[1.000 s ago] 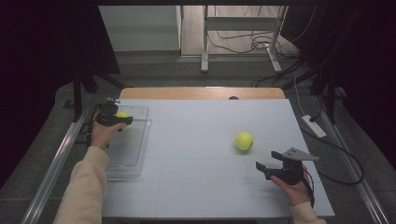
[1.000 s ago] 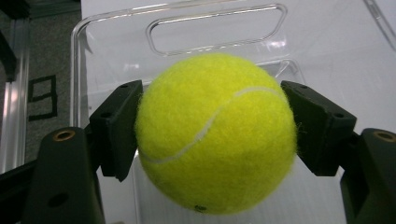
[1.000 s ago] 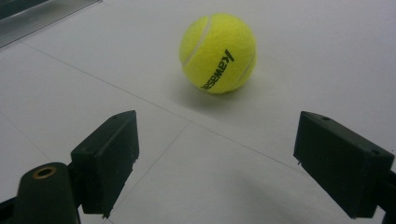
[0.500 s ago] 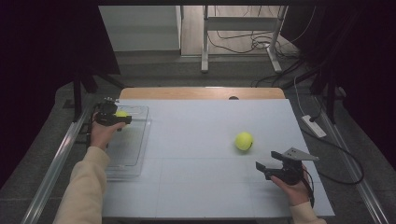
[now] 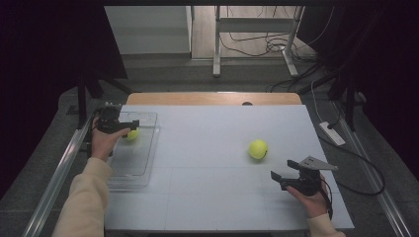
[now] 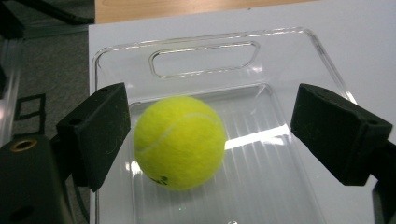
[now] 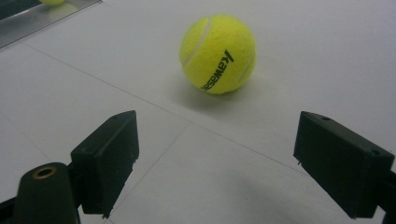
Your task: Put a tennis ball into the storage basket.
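Change since earlier: left gripper [image 5: 129, 127] jaws have just been opening, and the fuzzy yellow-green tennis ball [image 5: 131, 134] between them now lies loose in the clear plastic tray [image 5: 129, 170]; right gripper [image 5: 278, 178] and second ball unmoved.
High view, left side: left gripper hovers over the far end of the tray, at the white desk's [image 5: 207, 197] left edge; ball in tray just beside its jaws.
High view, right side: second yellow-green tennis ball [image 5: 258, 149] rests on the bare desk, near and ahead of the right gripper, apart from it.
Left gripper view: jaws spread; ball [image 6: 180, 142] sits on the ribbed tray floor [image 6: 261, 186], close by the left pad [image 6: 100, 130], clear of the right pad [image 6: 338, 128]; tray's handle slot lies beyond.
Right gripper view: jaws wide apart, nothing between them; ball with black lettering [image 7: 218, 54] lies on the desk beyond the pads [image 7: 109, 154].
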The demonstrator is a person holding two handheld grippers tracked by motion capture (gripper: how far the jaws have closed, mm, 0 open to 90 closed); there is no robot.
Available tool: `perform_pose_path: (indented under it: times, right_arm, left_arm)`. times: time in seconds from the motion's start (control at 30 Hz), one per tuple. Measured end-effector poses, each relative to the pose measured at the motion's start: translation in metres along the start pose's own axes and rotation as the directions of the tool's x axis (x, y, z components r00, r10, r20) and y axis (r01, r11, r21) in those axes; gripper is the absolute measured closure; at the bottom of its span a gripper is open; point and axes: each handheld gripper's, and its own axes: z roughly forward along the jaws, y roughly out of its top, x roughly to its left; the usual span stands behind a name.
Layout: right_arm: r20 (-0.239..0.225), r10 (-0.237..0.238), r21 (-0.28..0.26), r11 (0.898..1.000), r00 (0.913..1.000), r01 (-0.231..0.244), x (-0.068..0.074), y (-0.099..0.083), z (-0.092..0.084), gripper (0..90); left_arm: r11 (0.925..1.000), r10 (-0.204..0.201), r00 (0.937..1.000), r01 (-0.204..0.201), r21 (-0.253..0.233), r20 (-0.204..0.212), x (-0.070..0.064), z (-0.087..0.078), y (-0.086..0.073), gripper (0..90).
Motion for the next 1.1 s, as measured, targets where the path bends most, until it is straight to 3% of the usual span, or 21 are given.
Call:
perform_pose_path:
  times: [0.23, 0.33, 0.47, 0.67, 0.7, 0.83, 1.1]
  right_arm:
    - [0.001, -0.003, -0.003, 1.0, 1.0, 0.003, 0.0, 0.0, 0.0, 14.5]
    - [-0.001, -0.002, -0.003, 1.0, 1.0, 0.002, 0.001, 0.0, 0.0, 14.5]
    - [-0.001, 0.002, -0.006, 1.0, 1.0, -0.002, 0.0, 0.001, 0.0, 14.5]
    - [-0.002, 0.015, -0.009, 1.0, 0.9999, -0.015, -0.003, 0.001, 0.0, 14.5]
    - [-0.002, 0.015, -0.009, 1.0, 0.9999, -0.015, -0.003, 0.001, 0.0, 14.5]
    - [0.0, 0.019, -0.013, 1.0, 0.9998, -0.019, -0.003, 0.001, -0.001, 14.5]
    - [0.001, 0.019, -0.012, 1.0, 0.9998, -0.019, -0.003, 0.001, 0.001, 14.6]
  left_arm:
    - [0.9985, 0.011, 0.998, -0.007, -0.054, 0.062, -0.004, -0.016, -0.003, 13.8]
    - [0.9969, 0.03, 0.9943, -0.022, -0.076, 0.103, -0.009, -0.022, -0.006, 14.0]
    - [0.9954, 0.048, 0.991, -0.037, -0.088, 0.125, -0.014, -0.026, -0.008, 14.1]
    - [0.9901, 0.097, 0.9773, -0.076, -0.118, 0.188, -0.027, -0.036, -0.011, 14.1]
    - [0.9901, 0.097, 0.9773, -0.076, -0.118, 0.188, -0.027, -0.036, -0.011, 14.1]
    - [0.9848, 0.11, 0.966, -0.074, -0.157, 0.234, -0.035, -0.045, -0.011, 14.3]
    - [0.9776, 0.147, 0.9532, -0.099, -0.186, 0.264, -0.046, -0.054, -0.015, 14.5]
